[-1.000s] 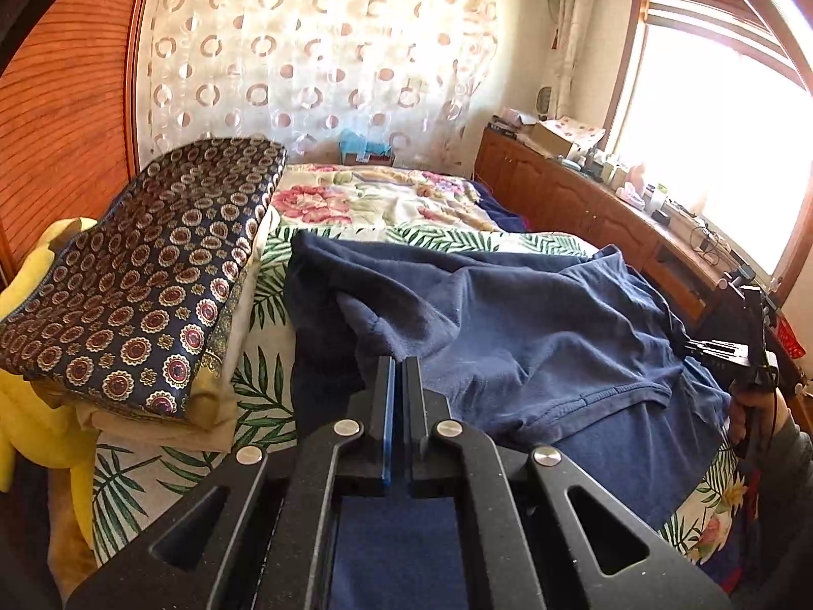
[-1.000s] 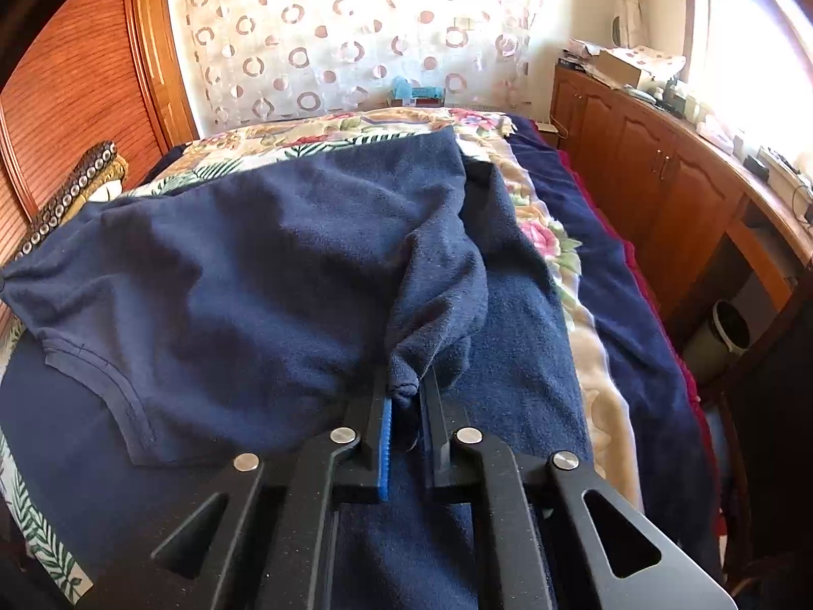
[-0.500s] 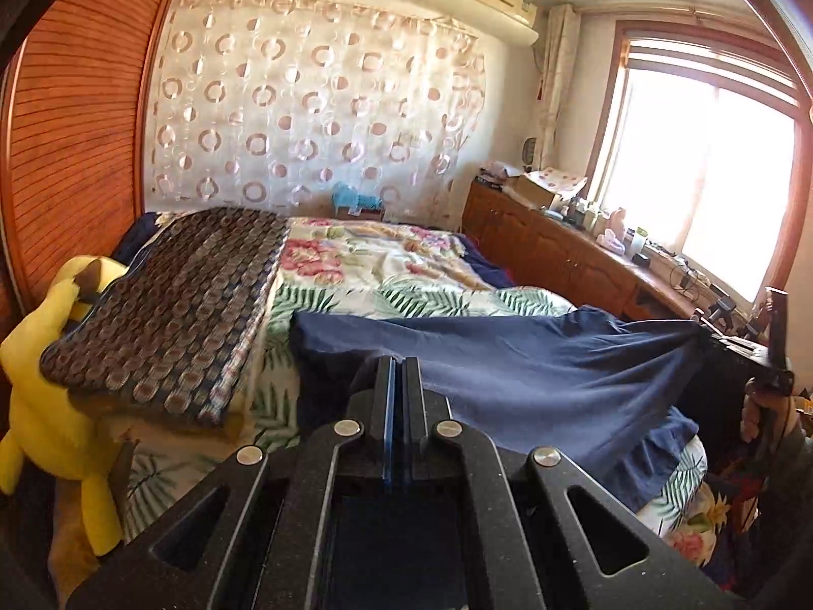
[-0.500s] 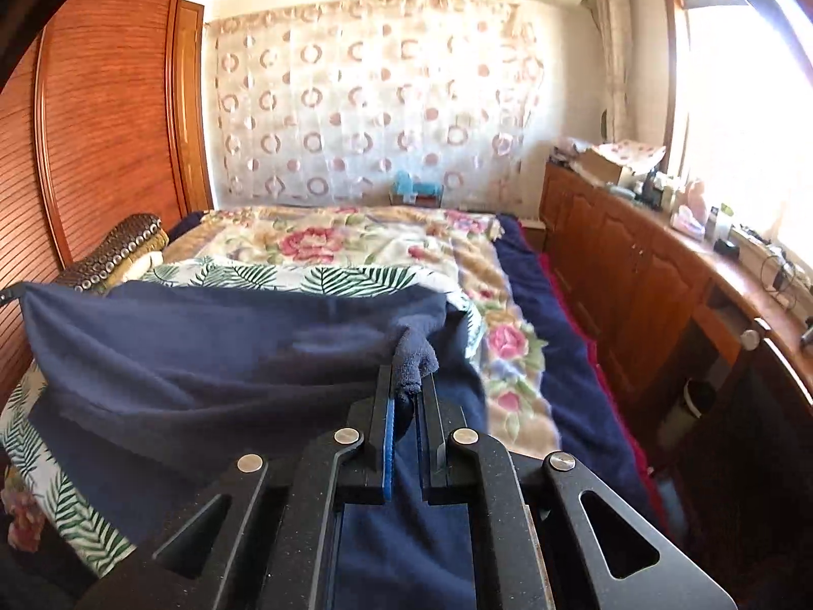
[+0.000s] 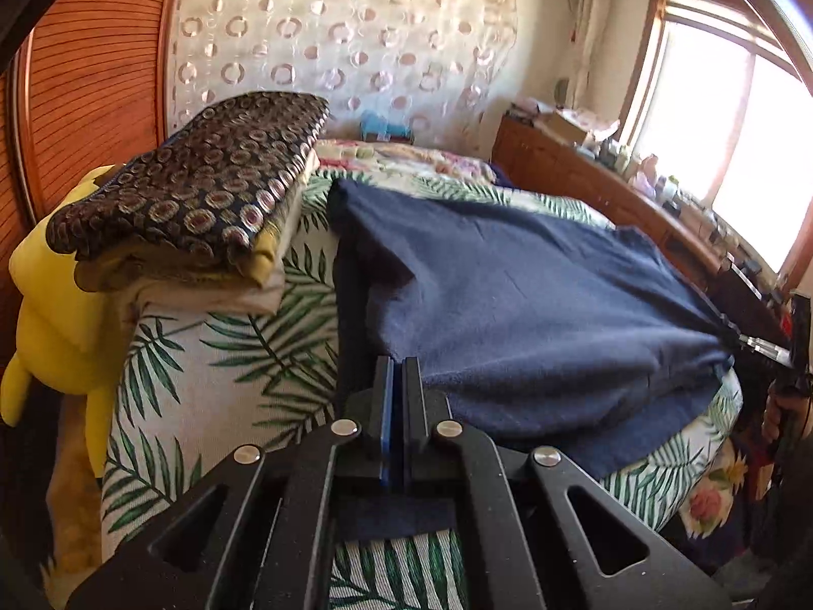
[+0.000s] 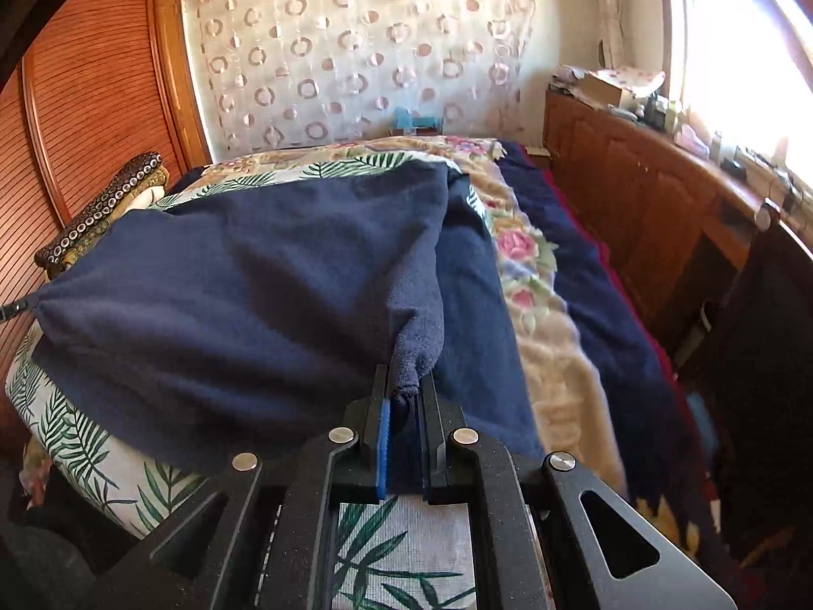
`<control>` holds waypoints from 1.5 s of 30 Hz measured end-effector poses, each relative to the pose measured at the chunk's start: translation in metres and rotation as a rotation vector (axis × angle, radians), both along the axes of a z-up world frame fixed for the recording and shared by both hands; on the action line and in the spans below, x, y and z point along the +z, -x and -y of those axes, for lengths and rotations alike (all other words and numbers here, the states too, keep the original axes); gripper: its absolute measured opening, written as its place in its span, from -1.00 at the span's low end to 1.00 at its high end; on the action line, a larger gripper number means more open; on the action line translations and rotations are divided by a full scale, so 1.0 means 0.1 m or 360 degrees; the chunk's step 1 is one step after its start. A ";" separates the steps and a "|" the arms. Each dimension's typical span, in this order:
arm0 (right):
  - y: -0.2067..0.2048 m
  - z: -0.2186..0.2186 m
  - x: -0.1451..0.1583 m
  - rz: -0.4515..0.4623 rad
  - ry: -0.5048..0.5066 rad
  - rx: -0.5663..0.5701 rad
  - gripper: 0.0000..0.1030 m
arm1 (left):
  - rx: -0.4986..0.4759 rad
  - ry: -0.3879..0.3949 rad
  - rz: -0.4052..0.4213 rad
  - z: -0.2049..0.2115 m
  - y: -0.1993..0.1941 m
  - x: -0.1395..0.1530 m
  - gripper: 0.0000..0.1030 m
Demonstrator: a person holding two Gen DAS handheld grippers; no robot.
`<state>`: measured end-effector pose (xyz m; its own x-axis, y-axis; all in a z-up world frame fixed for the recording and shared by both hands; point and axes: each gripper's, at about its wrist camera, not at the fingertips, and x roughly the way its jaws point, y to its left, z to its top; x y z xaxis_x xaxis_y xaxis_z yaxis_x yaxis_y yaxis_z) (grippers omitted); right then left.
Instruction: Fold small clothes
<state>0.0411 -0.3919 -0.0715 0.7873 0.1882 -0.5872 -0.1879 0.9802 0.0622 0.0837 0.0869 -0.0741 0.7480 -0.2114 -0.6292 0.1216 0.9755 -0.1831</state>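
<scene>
Over the bed: I hold the navy garment stretched.
Left tool: clamped on its corner.
Right tool: clamped on bunched edge.
Left: folding barely begun.

The navy garment is a soft, matt, slightly fuzzy cloth. The tongs are matt black grainy plastic with shiny metal rivets, and the wardrobe door is glossy ribbed wood

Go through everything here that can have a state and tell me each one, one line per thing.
left gripper: shut on a corner of the navy garment.
right gripper: shut on a bunched corner.
navy garment: stretched between both grippers over the bed.
patterned folded stack: folded, piled beside it.
yellow plush toy: slumped at the bed's edge.
</scene>
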 end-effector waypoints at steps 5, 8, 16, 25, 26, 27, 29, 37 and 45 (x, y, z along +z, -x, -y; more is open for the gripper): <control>0.08 -0.07 0.16 0.0064 -0.0022 -0.0048 -0.84 | -0.0003 -0.0010 -0.0006 0.04 0.05 -0.06 -0.94; 0.13 -0.13 0.18 0.0097 0.0021 -0.0065 -0.80 | 0.0025 -0.0017 -0.0010 0.02 0.07 -0.08 -0.94; 0.34 -0.27 0.14 0.0158 0.0051 -0.0106 -0.39 | 0.0073 -0.0063 -0.0012 0.02 0.14 -0.14 -0.94; 0.41 -0.50 0.11 0.0223 0.0002 0.0040 -0.18 | 0.0076 -0.0129 -0.0007 0.09 0.13 -0.13 -0.93; 0.39 -0.56 0.10 0.0222 0.0000 0.0064 -0.16 | 0.0075 -0.0139 -0.0011 0.10 0.12 -0.13 -0.93; 0.35 -0.60 0.10 0.0217 0.0000 0.0089 -0.15 | 0.0070 -0.0150 -0.0015 0.11 0.12 -0.14 -0.93; 0.32 -0.71 0.05 0.0206 -0.0002 0.0140 -0.12 | 0.0057 -0.0154 -0.0020 0.12 0.11 -0.16 -0.93; 0.04 -1.08 -0.13 0.0158 0.0010 0.0325 -0.09 | 0.0019 -0.0141 -0.0045 0.17 0.08 -0.21 0.44; -0.27 -1.25 -0.30 0.0070 0.0062 0.0410 -0.08 | 0.0082 -0.0140 -0.0081 0.11 0.07 -0.29 0.52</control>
